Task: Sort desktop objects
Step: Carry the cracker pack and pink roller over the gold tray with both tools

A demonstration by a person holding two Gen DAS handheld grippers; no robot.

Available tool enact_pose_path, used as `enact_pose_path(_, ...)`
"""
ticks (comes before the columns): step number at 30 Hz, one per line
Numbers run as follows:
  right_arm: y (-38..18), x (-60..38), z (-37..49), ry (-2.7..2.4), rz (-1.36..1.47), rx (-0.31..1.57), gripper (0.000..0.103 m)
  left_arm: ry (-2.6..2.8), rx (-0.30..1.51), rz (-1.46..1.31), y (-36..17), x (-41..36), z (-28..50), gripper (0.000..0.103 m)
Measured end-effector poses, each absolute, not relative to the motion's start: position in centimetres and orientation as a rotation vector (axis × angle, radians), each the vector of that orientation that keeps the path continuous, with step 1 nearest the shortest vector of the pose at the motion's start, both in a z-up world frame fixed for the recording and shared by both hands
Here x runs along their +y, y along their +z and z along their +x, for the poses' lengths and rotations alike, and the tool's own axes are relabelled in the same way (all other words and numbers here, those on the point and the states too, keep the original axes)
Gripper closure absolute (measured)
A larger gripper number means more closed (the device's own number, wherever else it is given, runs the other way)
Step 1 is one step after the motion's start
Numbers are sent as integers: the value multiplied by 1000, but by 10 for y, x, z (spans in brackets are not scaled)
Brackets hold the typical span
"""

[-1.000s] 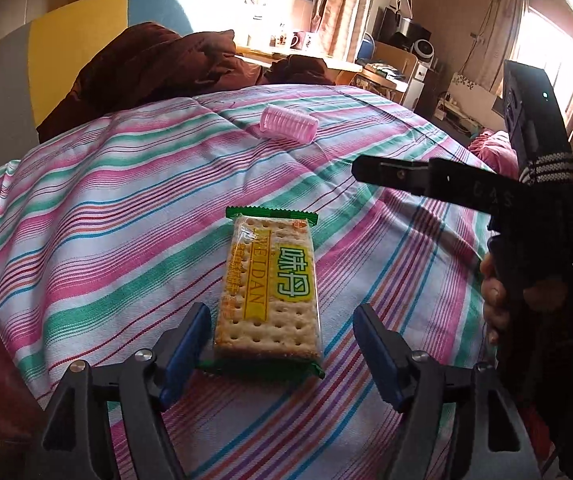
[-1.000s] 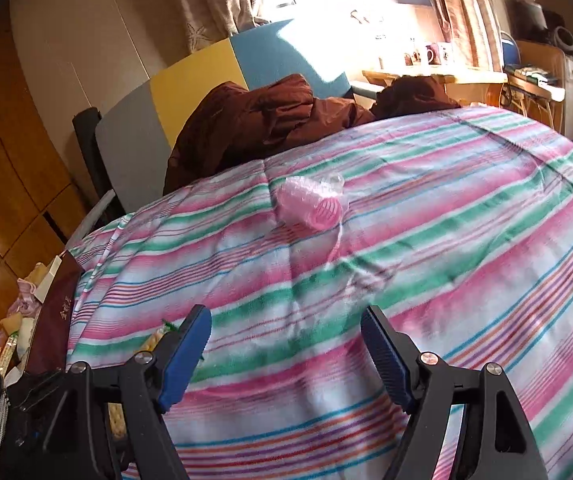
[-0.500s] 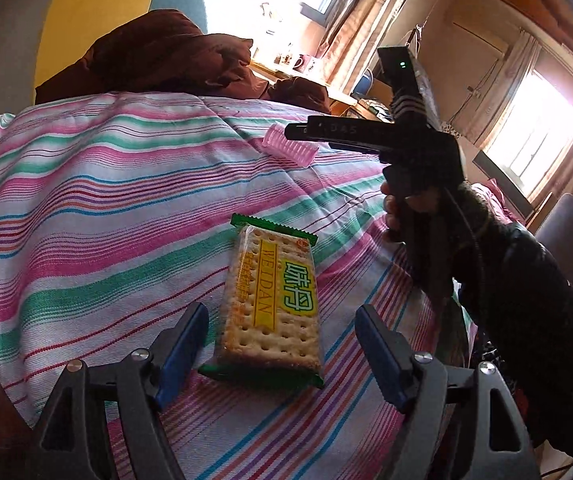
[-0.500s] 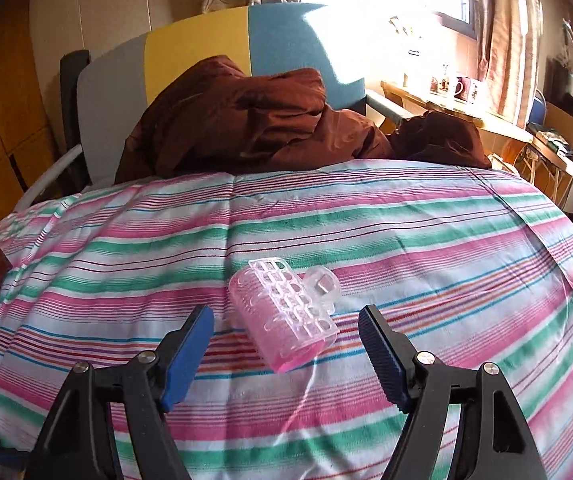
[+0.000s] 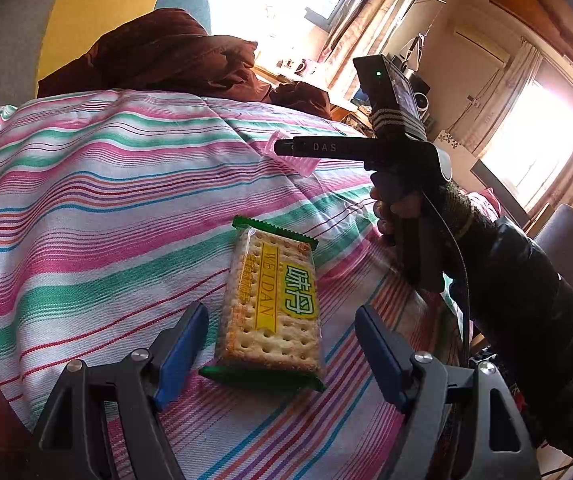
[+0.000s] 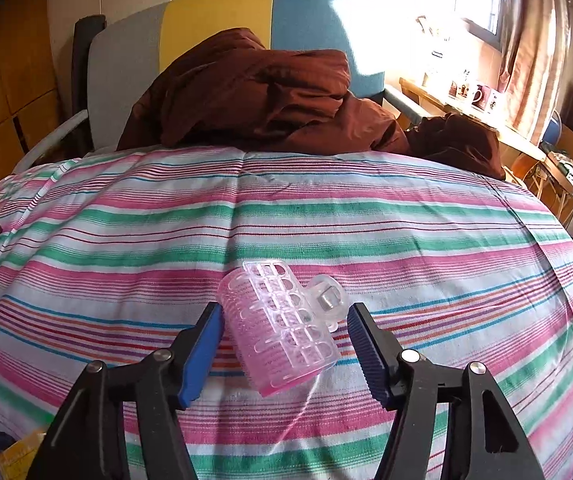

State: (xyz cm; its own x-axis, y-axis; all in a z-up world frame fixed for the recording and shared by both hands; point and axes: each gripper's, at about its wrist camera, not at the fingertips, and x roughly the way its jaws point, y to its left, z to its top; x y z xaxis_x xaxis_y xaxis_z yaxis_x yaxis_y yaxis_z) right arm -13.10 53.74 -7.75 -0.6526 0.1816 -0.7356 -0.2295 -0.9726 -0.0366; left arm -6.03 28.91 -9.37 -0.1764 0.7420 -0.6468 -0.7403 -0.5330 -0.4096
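A packet of crackers [image 5: 272, 312] with green ends and a yellow label lies flat on the striped bedspread [image 5: 98, 216]. My left gripper [image 5: 282, 344] is open, and the packet's near end lies between its blue pads without contact. A pink plastic hair roller [image 6: 282, 324] with a clear clip lies on the same bedspread [image 6: 366, 216]. My right gripper [image 6: 286, 344] is open around it, a pad close on either side. In the left wrist view the right gripper [image 5: 286, 147] reaches over the roller [image 5: 300, 162], mostly hiding it.
A brown heap of cloth [image 6: 270, 96] lies at the far end against a grey, yellow and blue headboard [image 6: 214, 28]. A desk with mugs [image 6: 474, 96] stands at the right under a bright window. A person's hand and dark sleeve [image 5: 526, 280] hold the right gripper.
The right gripper has moved forward until the pink roller sits between its pads. The left gripper has stayed over the cracker packet, tilting slightly. Both stay open.
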Motion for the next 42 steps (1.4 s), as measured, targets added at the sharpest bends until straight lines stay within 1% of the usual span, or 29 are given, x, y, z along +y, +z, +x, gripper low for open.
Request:
enact_pose_path(6,-74,525,-103,2672,-1155,103,39,1889,41,-1026,-92,293,-58,26)
enact_pose_path(7,-72,522,-96,2677,-1147,108,39,1894,54,-1026,-92,295,-57,28)
enact_pose_path(13,-68,510,-57,2694,-1110,169,39,1937,178,-1015,-88,306,-50,29)
enact_pose_path(14,-66,509,-52,2697,-1102,180,39,1943,191,-1015,-87,307,-50,31)
enact_pose_path(16,-64,508,-40,2704,-1087,203,39,1954,208,-1018,-87,307,-51,44)
enact_pose_path(18,-62,505,-31,2711,-1071,220,39,1960,213,-1023,-87,307,-53,50)
enact_pose_path(25,-59,492,-6,2736,-1045,264,39,1990,248,-1004,-86,303,-41,52)
enact_pose_path(29,-58,483,4,2757,-1027,307,39,2013,223,-1002,-81,291,-34,53)
enact_pose_path(33,-51,470,10,2793,-1001,338,39,2049,184,-952,-63,270,-22,53)
enact_pose_path(38,-37,445,7,2867,-973,358,39,2125,110,-865,-31,228,-9,53)
enact_pose_path(42,-27,414,-3,2949,-967,354,39,2219,18,-854,-17,183,-10,53)
